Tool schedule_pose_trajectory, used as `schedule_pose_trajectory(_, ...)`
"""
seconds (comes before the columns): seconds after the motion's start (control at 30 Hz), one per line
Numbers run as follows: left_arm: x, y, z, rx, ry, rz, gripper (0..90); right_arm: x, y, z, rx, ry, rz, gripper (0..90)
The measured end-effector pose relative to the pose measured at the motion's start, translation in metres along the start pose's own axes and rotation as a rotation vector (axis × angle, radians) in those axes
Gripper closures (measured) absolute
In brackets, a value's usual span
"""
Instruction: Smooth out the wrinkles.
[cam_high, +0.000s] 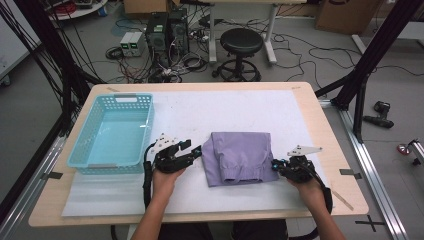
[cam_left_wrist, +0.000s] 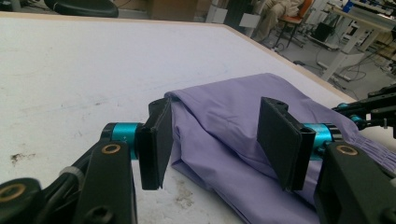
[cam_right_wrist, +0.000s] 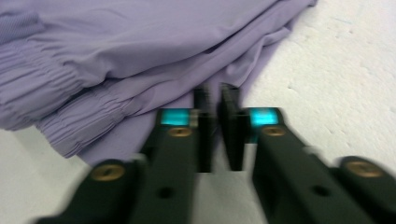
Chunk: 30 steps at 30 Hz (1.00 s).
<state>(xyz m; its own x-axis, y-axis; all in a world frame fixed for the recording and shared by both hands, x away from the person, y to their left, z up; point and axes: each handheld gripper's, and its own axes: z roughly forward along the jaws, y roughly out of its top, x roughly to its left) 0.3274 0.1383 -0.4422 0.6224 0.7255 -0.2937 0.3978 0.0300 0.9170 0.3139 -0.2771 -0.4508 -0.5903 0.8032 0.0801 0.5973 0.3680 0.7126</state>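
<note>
A folded purple garment lies flat on the white sheet at the table's middle. My left gripper is at its left edge, open. In the left gripper view the two pads stand either side of the garment's raised left fold without pressing on it. My right gripper is at the garment's lower right corner. In the right gripper view its jaws are nearly together, pinching the thin folded edge of the garment beside the gathered waistband.
An empty light blue plastic basket stands on the table at the left, close to my left hand. A white sheet covers most of the wooden table. A stool, computers and cables sit on the floor beyond the far edge.
</note>
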Motion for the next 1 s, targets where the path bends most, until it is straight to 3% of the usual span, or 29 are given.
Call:
schedule_pose_trajectory(0.17, -0.001, 0.000, 0.000, 0.001, -0.001, 0.002, 45.6, 0.003, 0.003, 0.001, 0.013, -0.032, -0.044, 90.0)
schedule_pose_trajectory(0.33, 0.000, 0.000, -0.001, 0.000, 0.006, -0.002, 45.6, 0.004, 0.006, -0.004, -0.014, -0.058, -0.039, 90.0)
schedule_pose_trajectory(0.5, 0.000, 0.000, 0.001, 0.008, 0.003, 0.000, 45.8, 0.003, 0.003, 0.002, 0.024, -0.068, -0.021, 89.5)
schedule_pose_trajectory(0.53, 0.000, 0.000, 0.001, 0.011, 0.002, 0.002, 46.7, 0.002, 0.004, 0.001, 0.022, -0.060, -0.016, 83.0)
schedule_pose_trajectory(0.57, -0.001, 0.000, 0.001, 0.013, -0.003, 0.004, 48.9, 0.002, 0.004, 0.000, 0.009, -0.064, -0.005, 70.4)
schedule_pose_trajectory(0.6, -0.002, 0.000, 0.001, 0.014, -0.009, 0.009, 52.3, 0.002, 0.005, -0.001, -0.010, -0.060, 0.014, 67.0)
schedule_pose_trajectory(0.67, -0.004, 0.000, 0.002, 0.018, -0.023, 0.035, 67.7, 0.003, 0.008, -0.007, -0.070, -0.049, 0.011, 58.8)
schedule_pose_trajectory(0.73, -0.007, 0.000, 0.003, 0.012, -0.041, 0.041, 73.9, 0.008, 0.012, -0.010, -0.137, -0.025, -0.002, 54.9)
schedule_pose_trajectory(0.8, -0.010, -0.001, 0.007, 0.010, -0.057, 0.041, 75.4, 0.017, 0.017, -0.009, -0.174, 0.014, -0.052, 51.6)
schedule_pose_trajectory(0.87, -0.013, 0.000, 0.011, 0.014, -0.067, 0.047, 76.1, 0.031, 0.022, -0.003, -0.174, 0.035, -0.133, 51.5)
schedule_pose_trajectory(0.93, -0.018, 0.001, 0.018, 0.027, -0.082, 0.051, 76.1, 0.043, 0.025, 0.007, -0.130, 0.059, -0.194, 51.9)
schedule_pose_trajectory(1.0, -0.023, 0.003, 0.025, 0.041, -0.098, 0.051, 77.5, 0.052, 0.025, 0.018, -0.051, 0.083, -0.264, 51.7)
